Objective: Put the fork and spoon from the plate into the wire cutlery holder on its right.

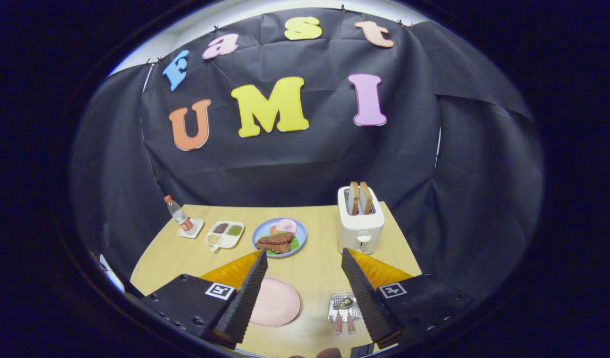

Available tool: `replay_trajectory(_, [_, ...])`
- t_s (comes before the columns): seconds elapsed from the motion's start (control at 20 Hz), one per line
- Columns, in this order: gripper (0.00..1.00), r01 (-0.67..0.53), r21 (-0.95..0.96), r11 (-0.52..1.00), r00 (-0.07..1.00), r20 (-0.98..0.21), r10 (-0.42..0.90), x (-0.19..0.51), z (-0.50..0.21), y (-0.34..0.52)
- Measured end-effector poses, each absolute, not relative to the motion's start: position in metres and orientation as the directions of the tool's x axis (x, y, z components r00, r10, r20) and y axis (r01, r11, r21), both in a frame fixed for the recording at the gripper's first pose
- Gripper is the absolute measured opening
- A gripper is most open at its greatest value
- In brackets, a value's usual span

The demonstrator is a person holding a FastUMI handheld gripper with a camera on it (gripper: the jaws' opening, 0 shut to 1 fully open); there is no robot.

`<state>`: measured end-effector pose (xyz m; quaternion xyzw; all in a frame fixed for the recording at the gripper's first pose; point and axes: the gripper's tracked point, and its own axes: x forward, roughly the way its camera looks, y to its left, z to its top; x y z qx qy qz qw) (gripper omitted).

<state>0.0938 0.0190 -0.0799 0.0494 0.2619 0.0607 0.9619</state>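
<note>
A: The gripper [305,293] hangs released above the near edge of the worktop [314,268], its black ribbed fingers [247,293] spread wide with nothing between them. The pink plate [277,303] lies bare between them, close against the left finger.

B: And the cutlery?

A: Two slim pinkish handles [343,323] stand in the wire cutlery holder [343,306], just inside the right finger, to the plate's right. They look like the fork and spoon, though their heads are hidden. By that reading the task is all but done.

B: How would they handle?

A: Likely light, stiff and smooth, so slippery between hard pads; the ribbed rubber should help. The best hold would be across the handle, mid-length. The holder is thin shiny wire, light enough to tip if knocked.

B: Further back?

A: A glossy white toaster [360,223] with two slices of toast, a blue plate of food [279,236], a white divided tray [225,233] and a small bottle [178,213] toward the far edge.
</note>
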Motion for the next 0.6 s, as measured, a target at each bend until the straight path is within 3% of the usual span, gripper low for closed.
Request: replay_trajectory(0.6, [0.94, -0.019, 0.135, 0.991, 0.958, -0.28, 0.056, 0.052, -0.035, -0.008])
